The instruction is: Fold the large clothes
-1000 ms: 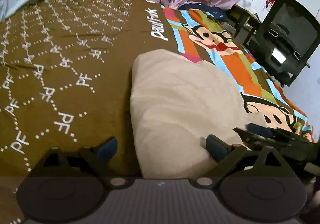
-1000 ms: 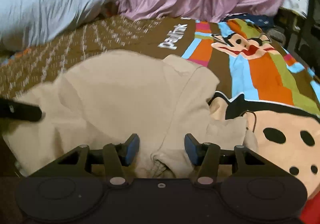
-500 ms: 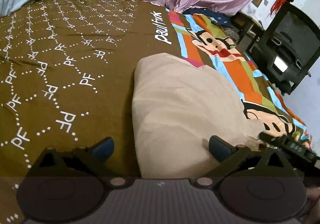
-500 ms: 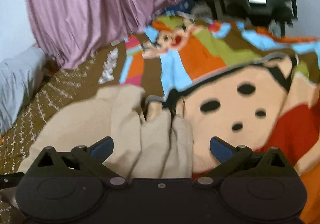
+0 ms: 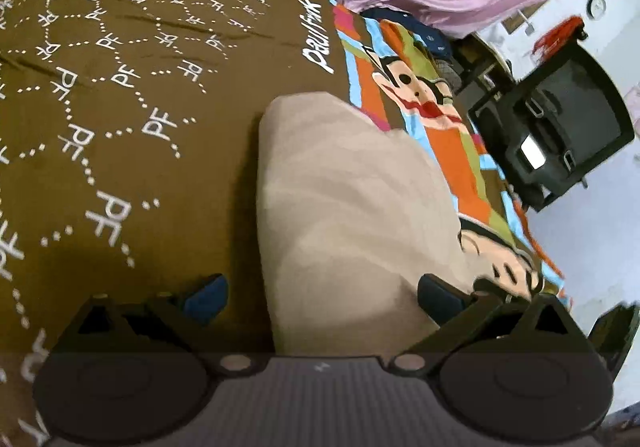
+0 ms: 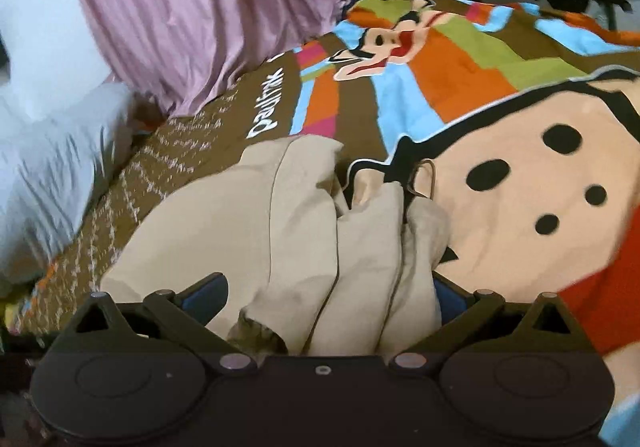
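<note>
Now the right gripper (image 6: 324,299) has just spread its fingers wide, letting go of the bunched beige garment (image 6: 280,231) at lower centre on the bed (image 6: 520,207). The left gripper (image 5: 320,295), fingers apart, straddles the garment's edge, so this fold looks laid down.

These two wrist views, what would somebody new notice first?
The bright cartoon monkey bedspread fills the right side of the bed, loud against its brown PF-patterned half. A beige garment lies bunched in the middle, straddling both. The right gripper stands wide open around its folds; the left gripper is open at its other edge.
</note>
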{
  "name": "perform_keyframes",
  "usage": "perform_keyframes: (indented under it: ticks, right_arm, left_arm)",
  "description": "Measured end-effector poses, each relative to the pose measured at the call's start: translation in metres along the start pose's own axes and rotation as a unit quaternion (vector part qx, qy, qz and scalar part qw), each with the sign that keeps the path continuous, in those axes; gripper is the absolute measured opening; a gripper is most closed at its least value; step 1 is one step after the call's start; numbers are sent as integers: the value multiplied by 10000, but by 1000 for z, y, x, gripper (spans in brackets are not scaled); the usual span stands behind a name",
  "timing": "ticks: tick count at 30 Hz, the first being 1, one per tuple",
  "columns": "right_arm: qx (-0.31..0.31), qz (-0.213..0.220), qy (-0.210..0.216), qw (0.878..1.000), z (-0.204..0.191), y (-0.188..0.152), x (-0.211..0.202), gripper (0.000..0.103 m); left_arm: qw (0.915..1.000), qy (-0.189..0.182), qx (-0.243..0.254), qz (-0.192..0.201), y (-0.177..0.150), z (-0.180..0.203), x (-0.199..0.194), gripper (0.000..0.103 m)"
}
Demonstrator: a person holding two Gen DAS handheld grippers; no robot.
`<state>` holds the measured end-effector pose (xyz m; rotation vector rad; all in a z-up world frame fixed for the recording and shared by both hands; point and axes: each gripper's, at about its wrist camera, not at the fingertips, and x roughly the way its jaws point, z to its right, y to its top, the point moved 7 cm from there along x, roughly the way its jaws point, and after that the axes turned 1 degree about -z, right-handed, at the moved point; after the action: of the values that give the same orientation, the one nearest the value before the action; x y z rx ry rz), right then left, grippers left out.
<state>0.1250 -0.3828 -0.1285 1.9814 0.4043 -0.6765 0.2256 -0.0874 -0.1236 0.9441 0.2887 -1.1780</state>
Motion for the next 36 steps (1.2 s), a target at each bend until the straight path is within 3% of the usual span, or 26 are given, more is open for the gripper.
perform_keyframes:
  ticks: [3, 5, 10, 13, 15, 17, 20, 23, 28, 32, 36]
  right_arm:
    - [-40, -36, -6, 10000, 1, 0, 2, 100]
    - [-62, -43, -13, 10000, 1, -1, 3, 100]
    - [-491, -237, -155, 9984, -6, -10, 13, 101]
    - [-670, -269, -236, 9971, -10, -12, 15, 100]
    - [-721, -233, -257, 9968, -10, -11, 14, 93]
    - [-754, -155, -246, 9967, -11, -10, 10, 74]
    - [-770, -119, -158, 9968, -14, -10, 6, 50]
    - [-545, -100, 106, 9984, -17, -8, -3, 36]
    - [-522, 155, 631, 9965, -39, 6, -24, 26]
    - [-969, 424, 944, 9899, -75, 18, -33, 25]
    - [-1235, 634, 1361, 9809, -114, 39, -28, 25]
  left_arm:
    - [9999, -75, -145, 16, 18, -15, 7, 102]
    - [9997, -48, -112, -205, 27, -24, 17, 102]
    - [9954, -581, 56, -760, 26, -26, 46, 103]
    - [9931, -683, 284, -907, 24, -20, 54, 103]
    - [9910, -704, 444, -1050, 23, -12, 57, 100]
    - [9893, -742, 627, -1090, 22, 2, 56, 82]
    - [9880, -393, 1147, -959, 21, 23, 49, 74]
    - [9846, -102, 1597, -707, 20, 42, 41, 66]
    - [9752, 47, 2187, -336, 17, 68, 19, 56]
    - [9743, -20, 2250, -76, 30, 74, -3, 51]
    - [9725, 165, 2306, 274, 59, 65, -27, 50]
